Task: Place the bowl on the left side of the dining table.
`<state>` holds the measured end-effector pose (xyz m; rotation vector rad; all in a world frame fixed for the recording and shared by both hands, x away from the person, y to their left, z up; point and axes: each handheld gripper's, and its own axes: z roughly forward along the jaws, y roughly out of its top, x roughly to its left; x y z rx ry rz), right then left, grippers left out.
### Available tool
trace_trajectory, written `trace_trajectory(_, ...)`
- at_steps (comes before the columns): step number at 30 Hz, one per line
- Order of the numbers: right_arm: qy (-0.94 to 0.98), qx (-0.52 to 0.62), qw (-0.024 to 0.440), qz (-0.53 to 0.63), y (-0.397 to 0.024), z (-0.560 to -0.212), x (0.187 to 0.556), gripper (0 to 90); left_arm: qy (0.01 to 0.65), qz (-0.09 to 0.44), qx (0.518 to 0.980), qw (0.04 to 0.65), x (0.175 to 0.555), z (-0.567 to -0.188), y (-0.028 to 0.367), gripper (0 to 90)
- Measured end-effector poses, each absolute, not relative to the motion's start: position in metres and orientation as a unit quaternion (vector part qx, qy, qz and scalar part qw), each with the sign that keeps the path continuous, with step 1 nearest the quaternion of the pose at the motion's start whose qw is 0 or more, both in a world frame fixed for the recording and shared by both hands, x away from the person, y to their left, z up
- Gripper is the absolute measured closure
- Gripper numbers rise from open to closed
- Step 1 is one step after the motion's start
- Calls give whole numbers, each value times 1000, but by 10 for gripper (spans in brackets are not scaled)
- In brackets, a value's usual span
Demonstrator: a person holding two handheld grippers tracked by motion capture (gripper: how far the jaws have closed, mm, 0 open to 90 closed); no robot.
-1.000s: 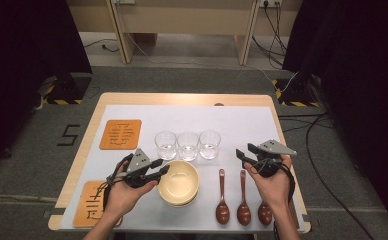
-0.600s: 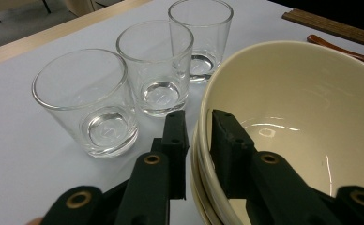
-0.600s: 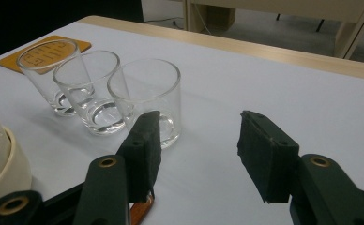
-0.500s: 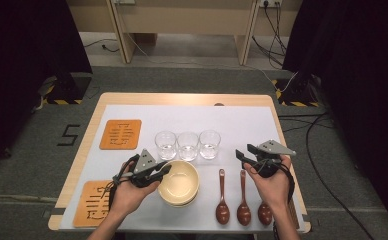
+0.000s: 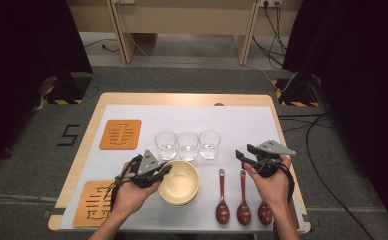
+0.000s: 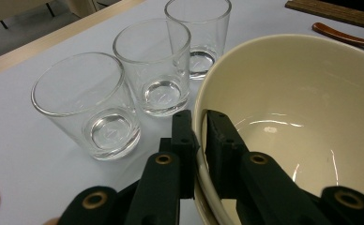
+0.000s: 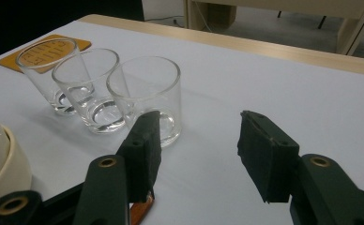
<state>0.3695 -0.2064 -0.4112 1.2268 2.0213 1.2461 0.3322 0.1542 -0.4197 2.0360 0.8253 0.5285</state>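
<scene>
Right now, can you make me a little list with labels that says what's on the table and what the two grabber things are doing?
table: white sheet on a wooden table
bowls: cream stack of bowls, near the front
left gripper: its fingers have just been closing and now pinch the top bowl's rim, one inside, one outside
right gripper: open, nothing between its fingers, above the spoons
glasses: three empty clear glasses in a row behind the bowls
spoons: three brown spoons side by side, right of the bowls
mats: two orange mats on the left
</scene>
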Motion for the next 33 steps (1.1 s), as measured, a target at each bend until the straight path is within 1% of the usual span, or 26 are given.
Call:
trace_trajectory(5,734,449,232,454,-207,-411,369,492,324,222,814,428,330,-419,153,814)
trace_trajectory(7,733,452,229,454,-207,-412,369,493,331,206,804,450,329,-415,156,822)
trace_trajectory(10,735,449,231,453,-208,-412,370,493,307,238,815,430,325,-411,150,823)
trace_trajectory(15,735,448,229,454,-208,-412,369,493,308,232,813,436,326,-411,152,823)
trace_trajectory(17,733,449,231,455,-208,-412,370,493,313,229,806,446,325,-412,153,823)
trace_trajectory(22,735,450,230,452,-208,-412,370,493,306,244,797,460,321,-410,155,822)
trace_trajectory(33,735,449,231,453,-207,-413,369,493,294,267,769,500,313,-393,164,822)
